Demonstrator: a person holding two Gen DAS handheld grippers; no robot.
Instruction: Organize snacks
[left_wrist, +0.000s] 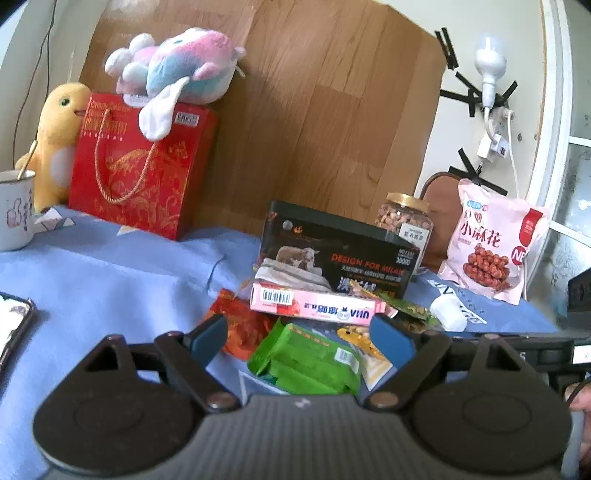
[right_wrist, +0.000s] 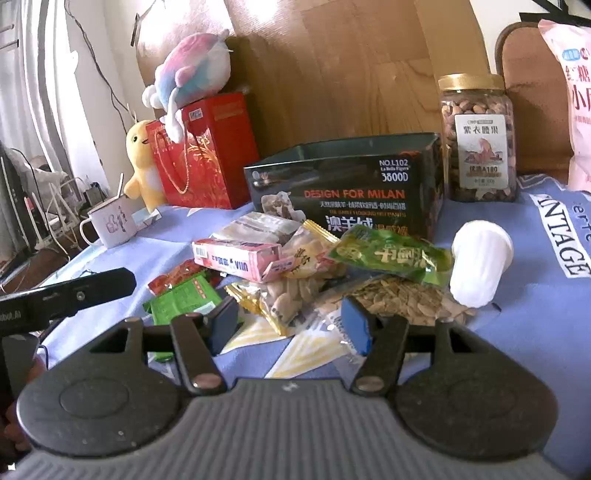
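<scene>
Hovering open-jawed — left gripper (left_wrist: 301, 338) over green packet (left_wrist: 308, 360).

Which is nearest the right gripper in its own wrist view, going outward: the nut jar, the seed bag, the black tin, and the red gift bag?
From the right gripper:
1. Seed bag, just ahead, right of centre.
2. Black tin, behind the snack pile.
3. Nut jar, behind the tin's right end.
4. Red gift bag, far left, against the board.

The left gripper (left_wrist: 299, 338) hovers with jaws wide apart above a green snack packet (left_wrist: 306, 360) near the front edge of the blue cloth (left_wrist: 110, 266). Beyond the packet lies a pink box (left_wrist: 314, 304), touching a dark open box (left_wrist: 340, 249). A pink snack bag (left_wrist: 491, 247) stands at the right edge.
</scene>
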